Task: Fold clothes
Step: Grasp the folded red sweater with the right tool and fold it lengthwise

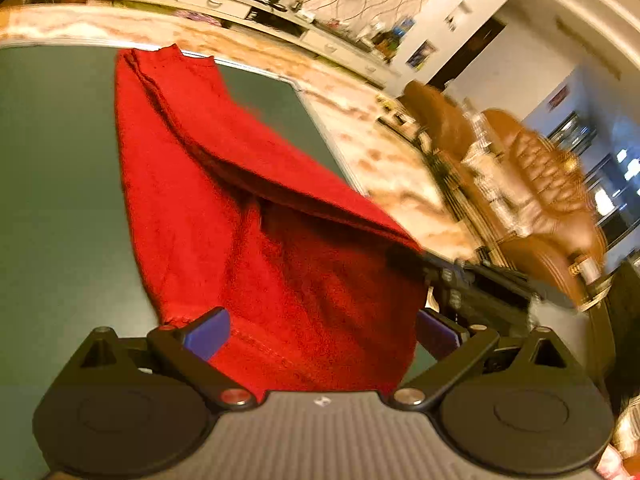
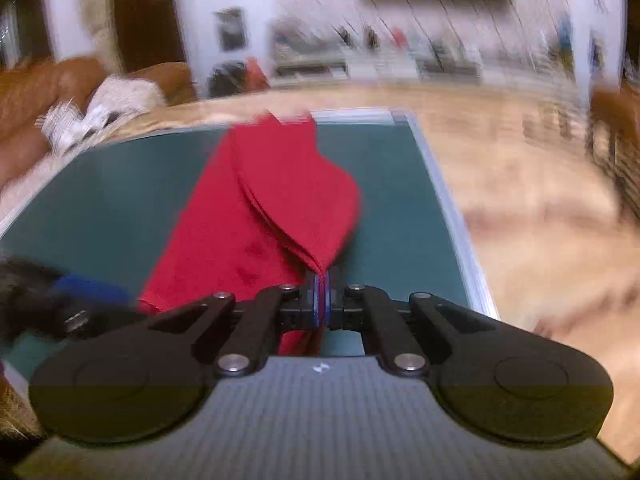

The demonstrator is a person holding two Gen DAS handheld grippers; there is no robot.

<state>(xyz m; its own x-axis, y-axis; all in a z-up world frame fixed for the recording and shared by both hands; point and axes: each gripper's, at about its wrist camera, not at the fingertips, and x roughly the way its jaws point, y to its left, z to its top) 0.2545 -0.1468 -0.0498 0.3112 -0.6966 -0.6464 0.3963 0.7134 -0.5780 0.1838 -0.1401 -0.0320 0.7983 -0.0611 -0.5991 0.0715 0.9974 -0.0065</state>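
Note:
A red knit garment (image 1: 224, 208) lies lengthwise on the green table (image 1: 56, 184), its far end at the table's far edge. My left gripper (image 1: 320, 332) is open, its blue pads (image 1: 208, 334) on either side of the garment's near edge, which lies between the jaws. My right gripper (image 2: 321, 300) is shut on a corner of the red garment (image 2: 280, 200) and holds that flap lifted above the rest. The right gripper also shows in the left wrist view (image 1: 404, 256), pinching the raised edge. The left gripper shows at the left of the right wrist view (image 2: 92, 292).
The green table has a pale metal rim (image 2: 452, 216). Beyond it is a marbled tile floor (image 1: 384, 148). A brown leather sofa (image 1: 536, 184) stands to one side, and a long white cabinet (image 1: 248, 4) with clutter lines the far wall.

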